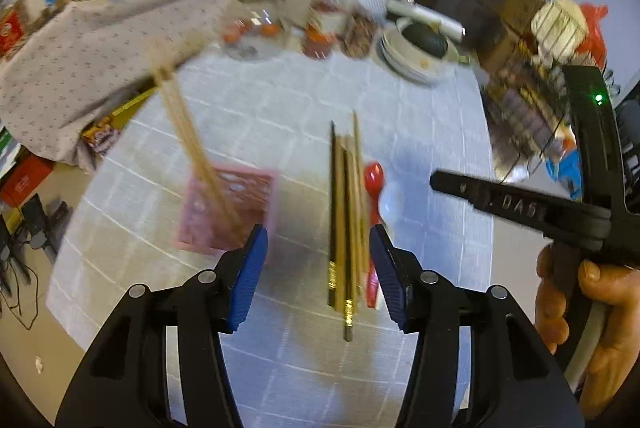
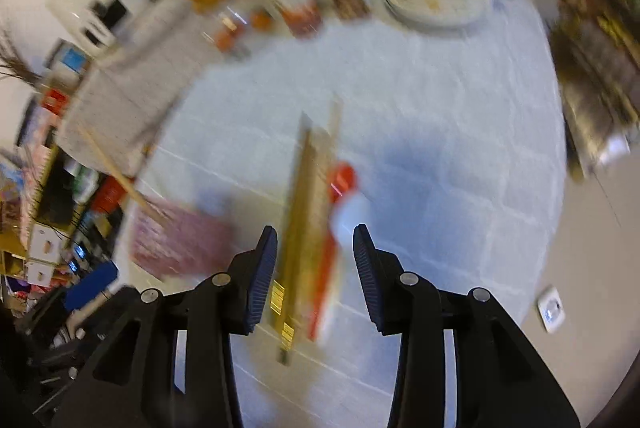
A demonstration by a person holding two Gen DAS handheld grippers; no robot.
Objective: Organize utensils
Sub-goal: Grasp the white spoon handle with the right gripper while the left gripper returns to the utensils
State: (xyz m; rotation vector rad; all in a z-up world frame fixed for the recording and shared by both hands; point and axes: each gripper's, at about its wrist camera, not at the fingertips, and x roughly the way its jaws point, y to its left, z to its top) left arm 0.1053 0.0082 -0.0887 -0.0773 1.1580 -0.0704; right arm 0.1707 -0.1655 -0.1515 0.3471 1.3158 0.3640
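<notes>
The left gripper (image 1: 315,270) had its jaws wide open, and they held nothing. The right gripper (image 2: 315,276) had its jaws wide open too, and nothing was gripped in them.

A bunch of chopsticks (image 1: 346,212) lay flat on the tabletop (image 1: 432,132), packed side by side. Their long way ran straight away from the left gripper, toward the far side of the tabletop. The thick ends with gold bands pointed back at the gripper, and the thin tips pointed away. A red spoon (image 1: 374,204) lay just beside them on the right, running the same way, with its round bowl at the far end. Something white lay right next to the spoon, too blurry to tell what.

In the left wrist view, the chopsticks and spoon sat between the two blue pads (image 1: 250,274), closer to the right-hand one, which covered part of the spoon. In the right wrist view, the same chopsticks (image 2: 304,228) and spoon (image 2: 338,212) sat between the pads as well, all smeared.

Off to the left stood a pink basket (image 1: 228,212) with a few pale chopsticks (image 1: 188,132) leaning out of it.
</notes>
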